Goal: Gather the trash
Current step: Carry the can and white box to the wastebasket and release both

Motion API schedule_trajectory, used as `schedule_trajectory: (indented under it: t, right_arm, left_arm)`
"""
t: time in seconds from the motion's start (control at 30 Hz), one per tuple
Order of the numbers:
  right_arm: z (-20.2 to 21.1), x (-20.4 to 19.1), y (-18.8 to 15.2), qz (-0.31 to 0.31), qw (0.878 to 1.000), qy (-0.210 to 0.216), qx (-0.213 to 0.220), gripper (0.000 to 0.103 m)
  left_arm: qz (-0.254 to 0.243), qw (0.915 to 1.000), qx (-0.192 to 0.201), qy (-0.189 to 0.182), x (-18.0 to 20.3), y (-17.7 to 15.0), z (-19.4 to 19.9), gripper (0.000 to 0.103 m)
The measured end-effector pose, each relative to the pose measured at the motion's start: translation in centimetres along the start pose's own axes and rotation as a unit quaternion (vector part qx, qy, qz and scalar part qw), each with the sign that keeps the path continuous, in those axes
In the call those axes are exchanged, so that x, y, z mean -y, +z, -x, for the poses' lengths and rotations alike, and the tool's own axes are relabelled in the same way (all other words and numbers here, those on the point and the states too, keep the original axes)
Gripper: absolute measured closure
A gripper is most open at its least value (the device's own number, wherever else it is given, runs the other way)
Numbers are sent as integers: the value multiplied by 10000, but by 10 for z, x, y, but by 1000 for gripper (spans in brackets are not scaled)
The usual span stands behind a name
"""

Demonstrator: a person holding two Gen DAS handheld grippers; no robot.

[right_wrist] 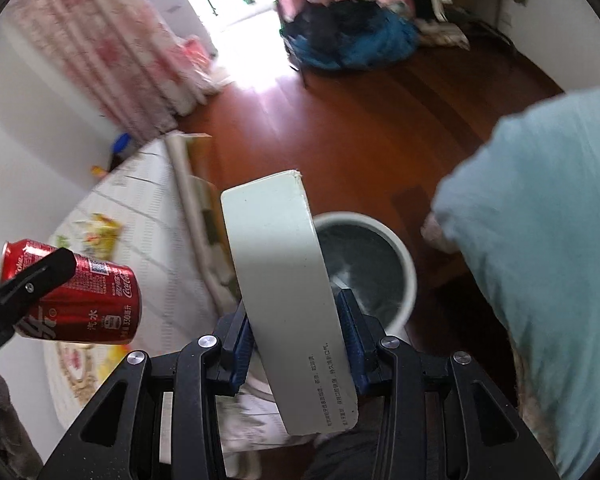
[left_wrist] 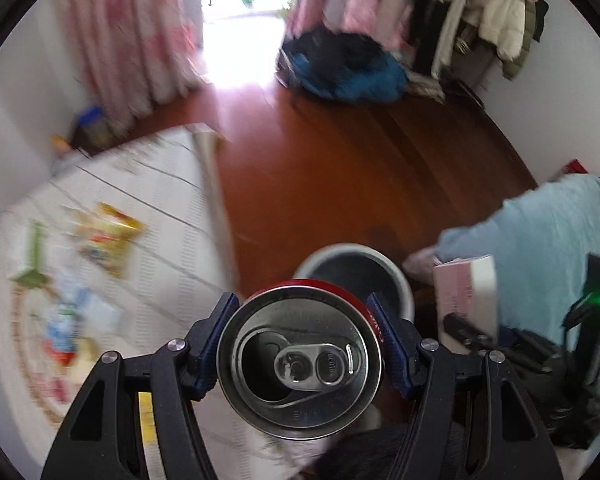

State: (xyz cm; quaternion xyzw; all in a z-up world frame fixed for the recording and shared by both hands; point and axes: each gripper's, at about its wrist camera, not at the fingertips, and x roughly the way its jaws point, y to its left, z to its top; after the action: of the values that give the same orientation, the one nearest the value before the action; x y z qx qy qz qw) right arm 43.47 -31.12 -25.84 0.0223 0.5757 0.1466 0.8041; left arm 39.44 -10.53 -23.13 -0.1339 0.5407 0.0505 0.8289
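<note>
My left gripper [left_wrist: 302,338] is shut on a red Coca-Cola can [left_wrist: 300,360], its opened top facing the camera; the can also shows in the right wrist view [right_wrist: 80,300] at the left. My right gripper [right_wrist: 296,340] is shut on a flat white carton [right_wrist: 284,280] with pink sides, which also shows in the left wrist view [left_wrist: 466,296]. A white waste bin [right_wrist: 396,248] with a dark inside stands on the wooden floor just beyond both grippers; it also shows in the left wrist view [left_wrist: 400,280].
A white patterned table [left_wrist: 172,216] at the left holds a yellow snack wrapper [left_wrist: 108,236], a green-and-white box [left_wrist: 32,256] and other litter. A light blue cloth [right_wrist: 540,240] fills the right. A pile of dark and blue clothes [left_wrist: 348,68] lies by the far curtains.
</note>
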Motion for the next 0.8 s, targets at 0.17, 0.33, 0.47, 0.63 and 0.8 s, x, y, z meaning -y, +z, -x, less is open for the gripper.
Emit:
schedule_trajectory:
  t: [0.17, 0.33, 0.47, 0.63, 0.8]
  right_arm:
    - [-51, 34, -2, -212, 9986, -181, -449, 62]
    - [-97, 58, -2, -392, 9952, -265, -853, 62]
    - [-125, 74, 2, -567, 9927, -358, -1000, 61]
    - [-147, 80, 7, -733, 9914, -261, -1054, 12]
    - [-148, 69, 4, -643, 9907, -566, -1058, 1]
  left_arm:
    - [246, 9948, -774, -610, 7, 16, -77, 40]
    - [560, 9846, -1324, -991, 15, 28, -129, 39]
    - [818, 9774, -1550, -1186, 16, 30, -151, 12]
    - [675, 9824, -1486, -908, 16, 31, -145, 8]
    - [85, 9946, -1032, 71, 20, 20, -120, 8]
